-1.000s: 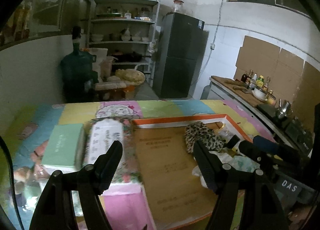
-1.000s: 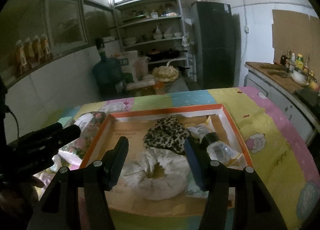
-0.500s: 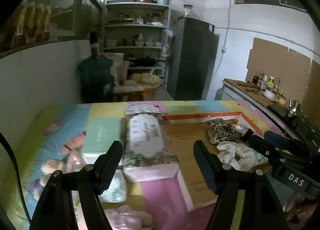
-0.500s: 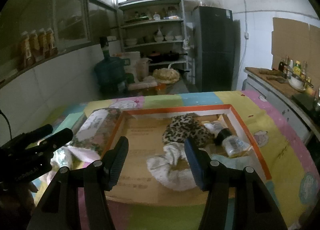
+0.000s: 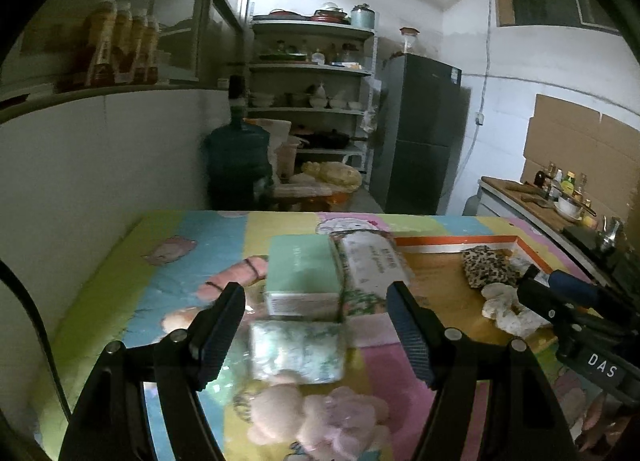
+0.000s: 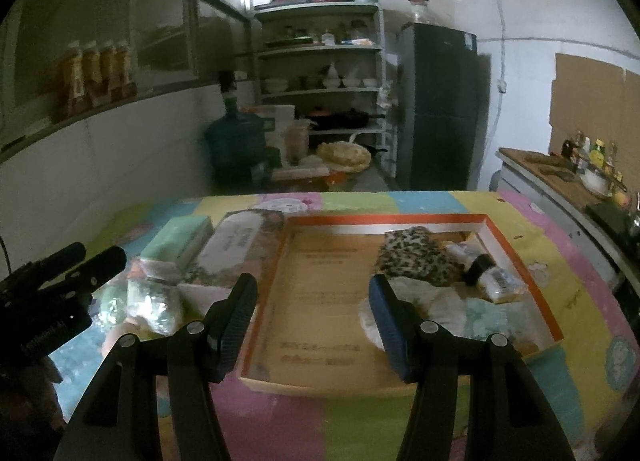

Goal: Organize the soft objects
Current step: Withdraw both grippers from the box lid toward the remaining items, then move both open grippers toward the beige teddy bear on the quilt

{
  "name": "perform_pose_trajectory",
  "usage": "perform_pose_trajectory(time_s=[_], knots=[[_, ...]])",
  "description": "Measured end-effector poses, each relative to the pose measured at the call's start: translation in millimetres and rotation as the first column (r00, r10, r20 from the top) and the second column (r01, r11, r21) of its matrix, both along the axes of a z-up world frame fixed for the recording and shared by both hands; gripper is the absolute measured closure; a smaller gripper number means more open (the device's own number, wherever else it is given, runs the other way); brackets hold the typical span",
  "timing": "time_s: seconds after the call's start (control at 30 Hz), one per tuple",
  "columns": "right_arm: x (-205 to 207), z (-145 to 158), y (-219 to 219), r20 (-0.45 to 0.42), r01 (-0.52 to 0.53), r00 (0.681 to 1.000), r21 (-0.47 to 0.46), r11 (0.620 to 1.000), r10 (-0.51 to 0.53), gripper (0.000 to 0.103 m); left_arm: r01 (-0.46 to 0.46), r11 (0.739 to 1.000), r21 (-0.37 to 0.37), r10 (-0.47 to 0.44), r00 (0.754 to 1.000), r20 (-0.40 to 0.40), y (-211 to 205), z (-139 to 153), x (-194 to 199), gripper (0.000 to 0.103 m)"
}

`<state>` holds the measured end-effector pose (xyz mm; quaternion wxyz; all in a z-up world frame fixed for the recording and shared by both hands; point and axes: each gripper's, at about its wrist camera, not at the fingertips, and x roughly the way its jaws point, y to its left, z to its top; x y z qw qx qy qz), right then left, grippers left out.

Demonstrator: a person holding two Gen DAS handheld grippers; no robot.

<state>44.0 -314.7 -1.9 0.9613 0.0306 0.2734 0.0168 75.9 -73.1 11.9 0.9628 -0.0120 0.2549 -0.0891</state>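
Note:
My left gripper [image 5: 316,335] is open above a pale green-patterned soft pack [image 5: 298,351] lying on the colourful mat. Behind that pack sit a mint-green tissue box [image 5: 302,275] and a floral tissue pack [image 5: 374,267]. A pink plush toy [image 5: 320,417] lies near the bottom edge. My right gripper [image 6: 314,325] is open over the orange-rimmed cardboard tray [image 6: 520,257]. Inside the tray are a leopard-print cloth [image 6: 416,257], a white cloth bundle [image 6: 432,301] and a small bottle [image 6: 496,277]. Nothing is between either pair of fingers.
The patterned mat [image 6: 560,261] covers the table. A kitchen counter with bottles [image 6: 580,169] runs along the right. Behind the table stand a water jug [image 5: 238,165], shelves [image 5: 312,73] and a dark fridge [image 5: 420,133]. A white wall [image 5: 80,181] borders the left side.
Both grippers have swung left across the table. The left view went from the tray to the tissue packs and plush toy; the right view now centres on the tray's bare left half.

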Motion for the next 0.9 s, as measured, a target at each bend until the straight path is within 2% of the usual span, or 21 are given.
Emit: perform_pose_trajectory(time_s=[0.33, 0.63, 0.9], knots=[[-3, -3, 42, -0.005, -0.065, 0.998, -0.014, 0.998, 0.065, 0.043, -0.068, 0.997, -0.022, 0.067, 0.998, -0.003, 41, -8, -9, 0.03], [-3, -14, 68, -0.004, -0.127, 0.992, 0.042, 0.991, 0.127, 0.043, -0.105, 0.994, -0.027, 0.105, 0.994, -0.014, 69, -15, -12, 0.03], [-2, -25, 85, -0.02, -0.178, 0.984, 0.051, 0.983, 0.179, 0.043, -0.12, 0.992, -0.038, 0.119, 0.992, -0.031, 84, -23, -10, 0.03]])
